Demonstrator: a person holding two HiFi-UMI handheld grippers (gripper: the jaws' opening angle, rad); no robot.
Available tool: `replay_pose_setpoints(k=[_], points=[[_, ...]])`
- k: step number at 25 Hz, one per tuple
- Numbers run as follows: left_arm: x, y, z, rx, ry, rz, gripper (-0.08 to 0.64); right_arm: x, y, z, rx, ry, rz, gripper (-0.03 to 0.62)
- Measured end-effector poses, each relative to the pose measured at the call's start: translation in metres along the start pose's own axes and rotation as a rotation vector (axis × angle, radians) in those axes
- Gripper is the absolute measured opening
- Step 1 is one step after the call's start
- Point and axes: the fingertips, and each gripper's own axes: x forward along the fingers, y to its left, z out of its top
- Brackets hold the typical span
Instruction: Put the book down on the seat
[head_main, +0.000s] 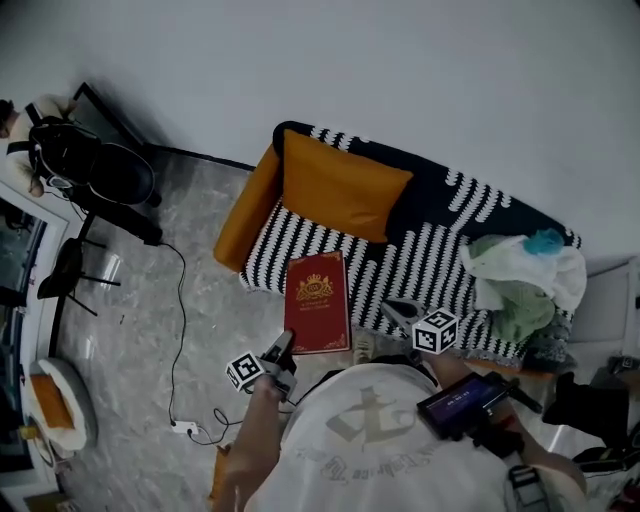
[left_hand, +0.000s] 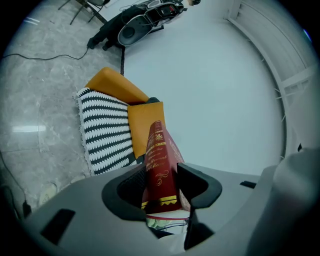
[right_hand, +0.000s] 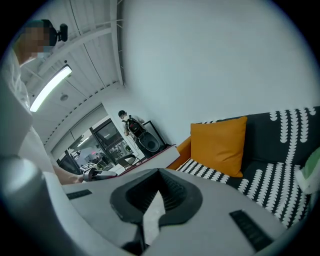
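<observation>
Red hardback book (head_main: 317, 302) is clamped at its near short end by the left gripper (left_hand: 161, 186). Both pads (left_hand: 131, 184) bear on the covers, held wide apart by the volume's thickness, with the gilt spine facing that gripper's camera. The book's long axis runs straight ahead of the fingers, toward the orange cushion (head_main: 340, 185). In the head view the far part of the book overlies the front of the striped seat (head_main: 420, 262), while the gripped end overhangs the seat's front edge. Whether the book rests on the fabric cannot be told. The seat lies ahead of and below the fingers.

Right gripper (right_hand: 159, 197) has its jaws together with nothing held. It stands off to the right of the book, clear of it.

Judgement: the left gripper alone governs the placement. The book needs carrying further ahead and lowering flat before release, or the overhanging end may tip it off the edge.
</observation>
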Motion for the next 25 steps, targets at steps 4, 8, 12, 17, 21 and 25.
replay_pose_setpoints(k=[4,8,12,17,21,25], points=[[0.01,-0.003,0.009,0.002,-0.027,0.015,0.204,0.013,-0.011,0.016,-0.013,0.01,0.027,0.014],[0.019,-0.008,0.022,-0.013,-0.073,0.02,0.204,0.026,-0.021,0.033,-0.024,0.017,0.052,0.014],[0.03,-0.012,0.033,-0.032,-0.127,0.023,0.204,0.035,-0.031,0.046,-0.026,0.023,0.086,0.014],[0.04,-0.016,0.048,-0.026,-0.193,0.03,0.202,0.044,-0.042,0.051,-0.042,0.06,0.135,0.014],[0.036,-0.018,0.064,-0.029,-0.245,0.048,0.202,0.05,-0.044,0.054,-0.037,0.068,0.154,0.014],[0.033,-0.017,0.076,-0.015,-0.261,0.072,0.203,0.059,-0.046,0.054,-0.033,0.083,0.161,0.014]])
